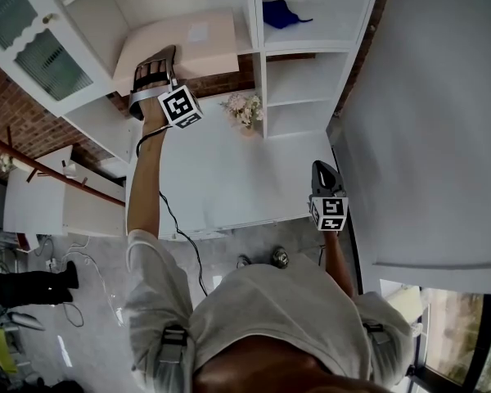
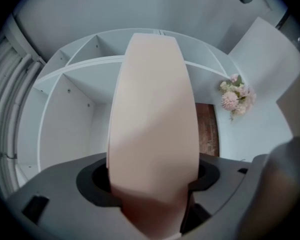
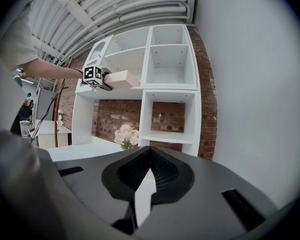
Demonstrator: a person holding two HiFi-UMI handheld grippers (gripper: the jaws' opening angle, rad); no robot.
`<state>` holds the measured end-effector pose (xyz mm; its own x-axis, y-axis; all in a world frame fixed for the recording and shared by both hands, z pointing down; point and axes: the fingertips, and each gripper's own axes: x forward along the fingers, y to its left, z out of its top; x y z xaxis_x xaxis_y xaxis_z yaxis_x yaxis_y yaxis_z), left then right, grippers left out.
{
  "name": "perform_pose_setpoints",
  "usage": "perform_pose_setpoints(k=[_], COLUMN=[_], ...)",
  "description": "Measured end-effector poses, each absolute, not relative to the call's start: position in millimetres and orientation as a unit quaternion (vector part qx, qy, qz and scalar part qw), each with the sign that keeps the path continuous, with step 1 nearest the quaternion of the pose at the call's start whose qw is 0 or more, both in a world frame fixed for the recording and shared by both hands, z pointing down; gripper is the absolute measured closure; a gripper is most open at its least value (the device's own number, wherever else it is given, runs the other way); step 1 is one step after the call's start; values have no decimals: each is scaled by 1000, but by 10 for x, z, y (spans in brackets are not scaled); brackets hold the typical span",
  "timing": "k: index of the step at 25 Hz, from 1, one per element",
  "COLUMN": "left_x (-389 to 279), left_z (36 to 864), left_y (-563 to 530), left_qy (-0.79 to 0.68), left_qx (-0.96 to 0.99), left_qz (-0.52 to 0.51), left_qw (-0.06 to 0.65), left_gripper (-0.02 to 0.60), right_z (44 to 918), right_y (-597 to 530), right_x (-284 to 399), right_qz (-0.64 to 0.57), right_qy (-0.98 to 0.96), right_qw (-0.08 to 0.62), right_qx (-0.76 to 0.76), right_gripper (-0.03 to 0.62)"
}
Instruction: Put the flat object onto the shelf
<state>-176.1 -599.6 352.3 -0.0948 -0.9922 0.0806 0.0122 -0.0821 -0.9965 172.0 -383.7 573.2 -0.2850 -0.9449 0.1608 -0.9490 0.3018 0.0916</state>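
Observation:
The flat object [image 1: 192,43] is a pale pink slab lying on a board of the white shelf unit [image 1: 258,51], in its wide left compartment. My left gripper [image 1: 154,64] reaches up to the slab's near end. In the left gripper view the flat object [image 2: 152,119] stands between the jaws, with a thin dark gap beside the right one, so the left gripper [image 2: 152,184] looks open. From the right gripper view I see the flat object [image 3: 121,78] resting on the shelf [image 3: 170,86]. My right gripper [image 1: 323,169] hangs low over the table, shut and empty [image 3: 150,156].
Pink flowers [image 1: 245,109] stand on the white table [image 1: 229,178] below the shelf. A blue object [image 1: 280,13] lies in an upper right compartment. A glass cabinet door [image 1: 33,39] is open at the left. A white wall [image 1: 442,137] closes the right side. A cable [image 1: 180,228] hangs from the left arm.

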Motion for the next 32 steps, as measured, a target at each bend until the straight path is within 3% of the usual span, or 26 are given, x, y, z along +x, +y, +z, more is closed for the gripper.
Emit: perform_pose_setpoints(k=[1, 5, 14, 19, 25, 30, 32], left_x=[-1753, -1707, -1691, -1675, -1569, -1545, -1563], left_z=[3543, 3537, 3373, 3341, 3186, 3203, 3210], left_y=[-5993, -5929, -5561, -5324, -5017, -4908, -4886], left_qy=[492, 484, 506, 523, 558, 572, 579], left_qx=[-502, -531, -563, -600, -679, -740, -758], left_qz=[-548, -537, -489, -442, -313, -217, -174], left_qw=[453, 442, 434, 413, 359, 280, 243], left_gripper=[222, 181, 169, 170, 178, 218, 267], right_z=[5724, 5702, 5692, 5676, 5677, 5668, 5668], right_y=[-3836, -3828, -3780, -3747, -3695, -3634, -3611], right_x=[1719, 1743, 1608, 1479, 1364, 1319, 1336], right_qz=[10, 10, 8, 5, 3, 1, 1], right_qy=[-801, -799, -807, -815, -822, -824, -823], right_qw=[92, 90, 91, 94, 98, 102, 103], right_qx=[591, 595, 583, 572, 561, 557, 559], right_gripper=[565, 565, 565, 565, 565, 565, 565])
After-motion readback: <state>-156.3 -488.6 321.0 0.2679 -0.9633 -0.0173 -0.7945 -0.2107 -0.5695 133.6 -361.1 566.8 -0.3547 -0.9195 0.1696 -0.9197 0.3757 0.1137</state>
